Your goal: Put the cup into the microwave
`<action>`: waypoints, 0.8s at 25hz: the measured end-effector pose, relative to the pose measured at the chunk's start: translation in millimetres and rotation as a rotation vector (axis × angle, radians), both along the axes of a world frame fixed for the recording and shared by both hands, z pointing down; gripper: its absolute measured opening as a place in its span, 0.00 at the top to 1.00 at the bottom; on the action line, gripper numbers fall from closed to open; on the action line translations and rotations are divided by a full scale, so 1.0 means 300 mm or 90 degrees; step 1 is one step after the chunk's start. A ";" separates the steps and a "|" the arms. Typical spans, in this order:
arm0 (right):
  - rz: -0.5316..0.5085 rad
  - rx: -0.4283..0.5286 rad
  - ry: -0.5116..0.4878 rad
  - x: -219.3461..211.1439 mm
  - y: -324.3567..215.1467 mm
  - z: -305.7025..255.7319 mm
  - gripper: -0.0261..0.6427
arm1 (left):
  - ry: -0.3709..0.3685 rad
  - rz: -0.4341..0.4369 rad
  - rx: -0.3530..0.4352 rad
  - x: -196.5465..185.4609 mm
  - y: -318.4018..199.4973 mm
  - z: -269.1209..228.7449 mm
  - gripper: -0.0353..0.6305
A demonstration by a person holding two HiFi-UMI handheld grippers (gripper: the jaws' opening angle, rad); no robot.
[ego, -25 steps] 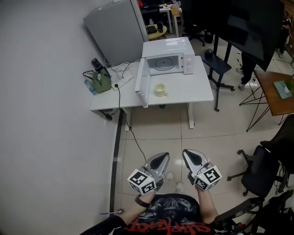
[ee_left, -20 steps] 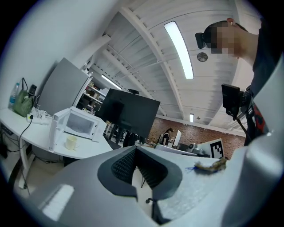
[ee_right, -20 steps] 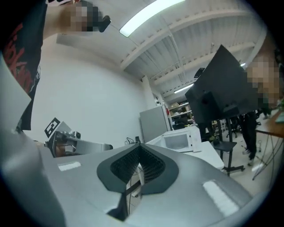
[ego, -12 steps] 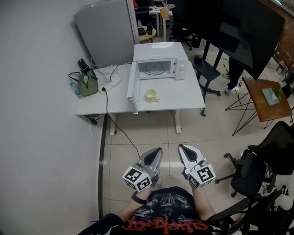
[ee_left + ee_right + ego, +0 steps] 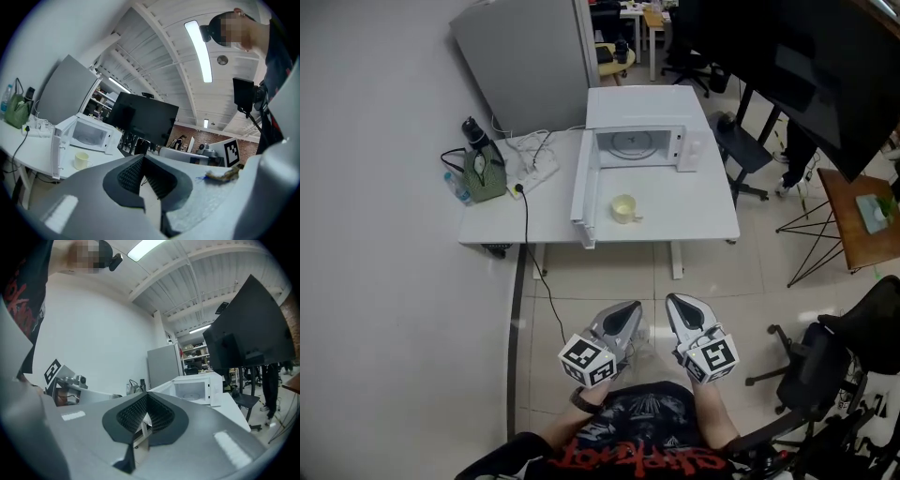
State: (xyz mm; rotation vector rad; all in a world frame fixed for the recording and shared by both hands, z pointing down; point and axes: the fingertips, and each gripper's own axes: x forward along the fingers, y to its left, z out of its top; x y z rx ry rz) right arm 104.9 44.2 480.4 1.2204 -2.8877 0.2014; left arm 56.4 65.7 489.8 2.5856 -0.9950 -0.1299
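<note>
Item: one pale yellow handled cup [image 5: 623, 208], upright on the white rectangular table [image 5: 703, 204], just before the chamber of the white microwave oven [image 5: 642, 141] and beside its door. Its contents cannot be made out.

Change since a second ago: the cup keeps its spot on the table. Table, cup and oven lie lower in the head view, nearer the grippers.

Count and containers:
- One microwave oven, its white door [image 5: 583, 195] swung fully open to the left; the chamber holds a round turntable plate.
- One table, also bearing one green bag [image 5: 485, 174], one clear bottle [image 5: 457, 187] beside it and one white power strip [image 5: 534, 169] with cables.
- Two grippers, each with a marker cube. Left gripper [image 5: 628, 311]: jaws pressed together, gripping nothing. Right gripper [image 5: 678, 306]: jaws pressed together, gripping nothing. Both are held level over the tiled floor [image 5: 600, 281], well apart from the table, pointing toward it.
- One grey cabinet [image 5: 525, 61] behind the table, against the wall.
</note>
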 end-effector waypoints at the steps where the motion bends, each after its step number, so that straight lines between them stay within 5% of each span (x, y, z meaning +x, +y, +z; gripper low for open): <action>1: -0.002 0.002 0.003 -0.004 -0.049 0.010 0.96 | -0.003 0.004 -0.004 -0.001 -0.052 0.012 0.95; 8: -0.041 0.011 0.007 -0.056 -0.396 0.024 0.96 | -0.024 0.081 -0.002 0.016 -0.344 0.009 0.95; 15: -0.097 0.011 0.011 -0.134 -0.631 0.063 0.96 | -0.088 0.062 0.033 -0.046 -0.563 0.006 0.95; 20: -0.112 -0.011 0.019 -0.207 -0.761 0.108 0.82 | -0.080 0.054 0.065 -0.139 -0.708 -0.032 0.95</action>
